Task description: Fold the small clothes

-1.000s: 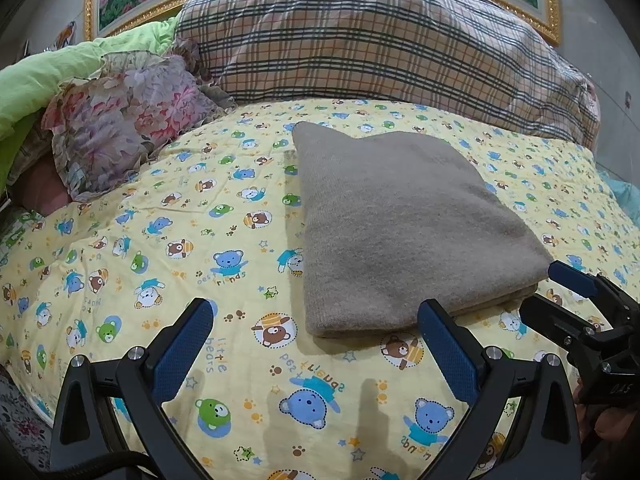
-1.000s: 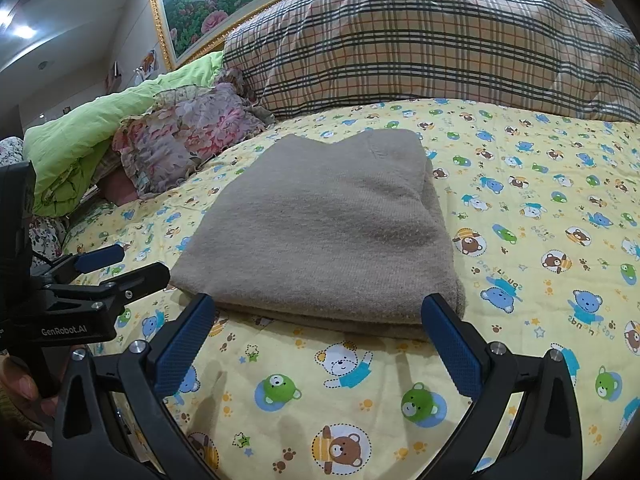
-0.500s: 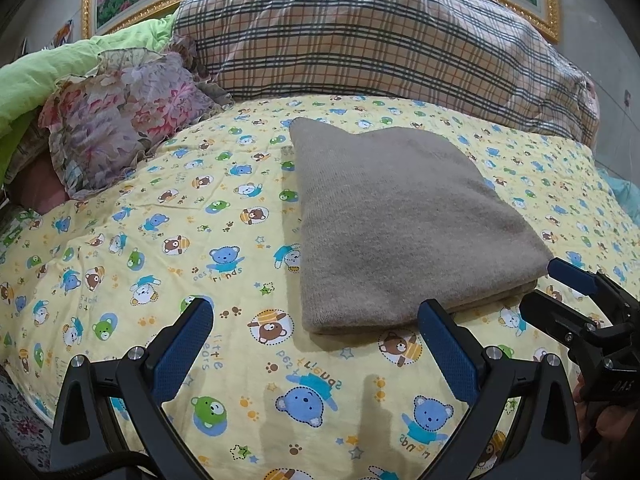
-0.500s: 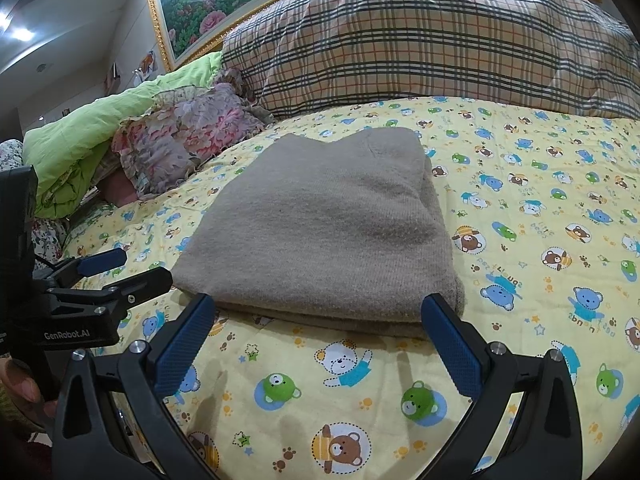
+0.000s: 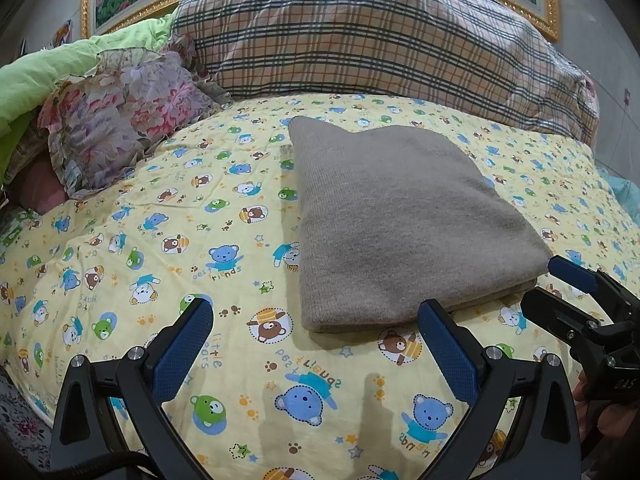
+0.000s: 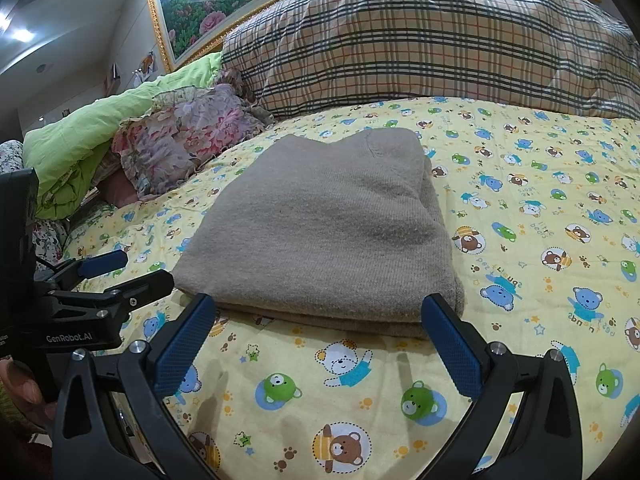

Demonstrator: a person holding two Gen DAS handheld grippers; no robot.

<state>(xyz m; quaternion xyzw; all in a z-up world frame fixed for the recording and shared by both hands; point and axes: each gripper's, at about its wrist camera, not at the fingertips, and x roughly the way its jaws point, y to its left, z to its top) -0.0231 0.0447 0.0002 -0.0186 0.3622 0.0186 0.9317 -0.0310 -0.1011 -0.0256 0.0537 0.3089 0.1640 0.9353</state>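
Observation:
A grey-brown knitted garment (image 5: 396, 224) lies folded into a neat rectangle on the yellow bear-print bedsheet (image 5: 160, 232). In the right wrist view the same garment (image 6: 324, 232) shows its stacked layers along the near edge. My left gripper (image 5: 316, 344) hovers open just short of the garment's near left corner, holding nothing. My right gripper (image 6: 316, 340) is open too, its fingers spread before the near edge. Each gripper shows in the other's view: the right gripper (image 5: 560, 284) beside the garment's right corner, the left gripper (image 6: 128, 276) beside its left corner.
A large plaid pillow (image 5: 360, 40) runs along the back of the bed. A floral ruffled cushion (image 5: 120, 112) and a green quilt (image 5: 48, 72) sit at the back left. A gold-framed painting (image 6: 192, 12) hangs behind. A hand (image 6: 24, 388) holds the left gripper.
Both grippers stay open and almost still; the left wrist view has shifted slightly, the garment appearing a little lower and closer. The garment has not moved on the sheet.

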